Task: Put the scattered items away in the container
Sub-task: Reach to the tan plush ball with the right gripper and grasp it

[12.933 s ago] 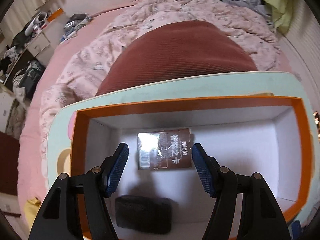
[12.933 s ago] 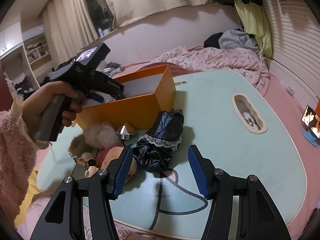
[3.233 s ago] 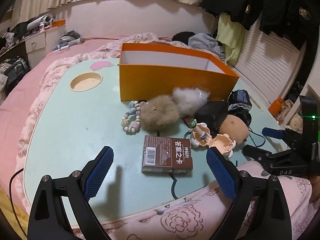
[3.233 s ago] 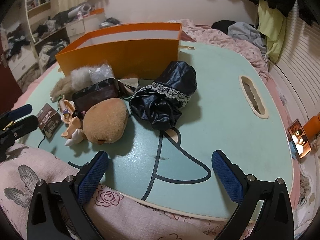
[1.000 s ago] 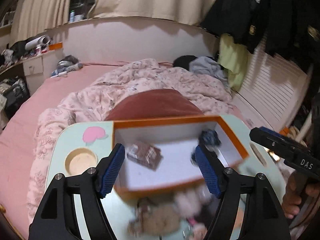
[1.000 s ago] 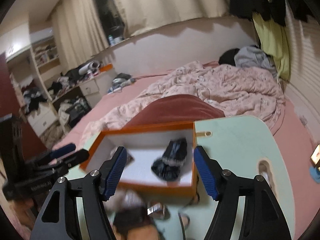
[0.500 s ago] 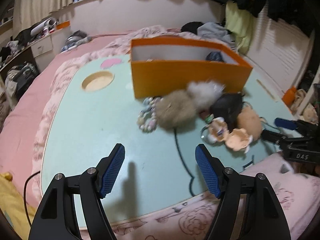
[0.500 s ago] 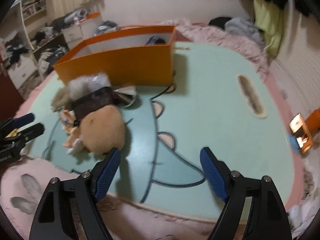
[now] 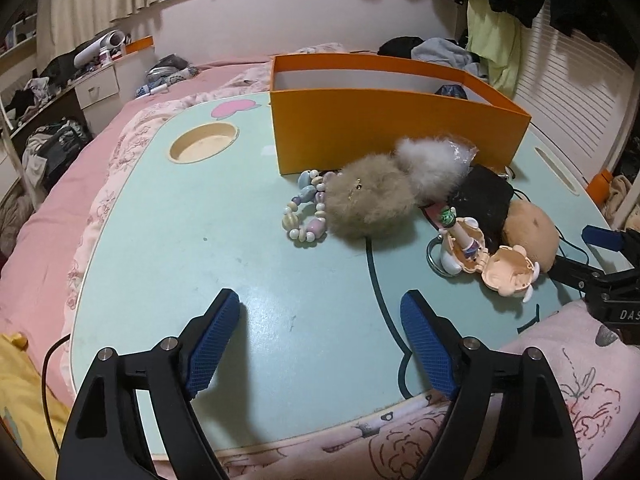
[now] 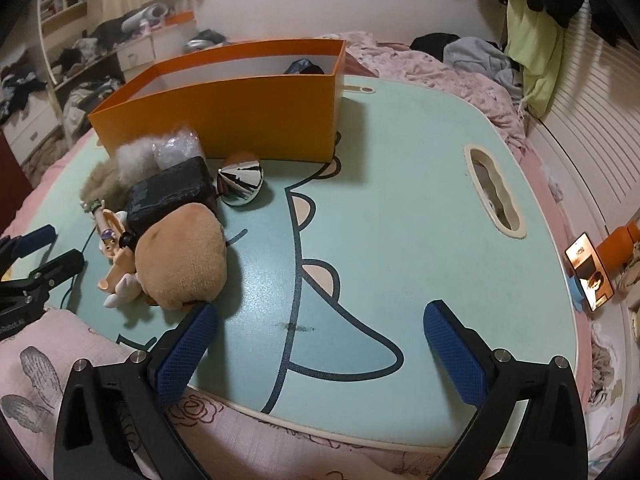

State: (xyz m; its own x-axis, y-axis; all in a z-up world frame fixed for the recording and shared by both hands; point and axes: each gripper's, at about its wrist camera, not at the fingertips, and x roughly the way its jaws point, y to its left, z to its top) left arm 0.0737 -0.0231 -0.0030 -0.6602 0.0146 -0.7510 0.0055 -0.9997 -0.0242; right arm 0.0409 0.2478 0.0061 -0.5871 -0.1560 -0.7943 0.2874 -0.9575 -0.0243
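Lying crosswise, orange box point(image 9: 384, 128)

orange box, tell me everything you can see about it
The orange box is a long, open-topped rectangular container that looks like cardboard, orange outside and white inside. It stands upright on the mint green table. A dark bundle pokes above its rim at one end. The fluffy white pom-pom and crinkled plastic lie against its front wall.

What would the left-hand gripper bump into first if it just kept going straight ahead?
Probably the fluffy brown pom-pom, with the bead bracelet just beside it. Bare table lies before them and the left gripper is open and empty. Depth is uncertain.
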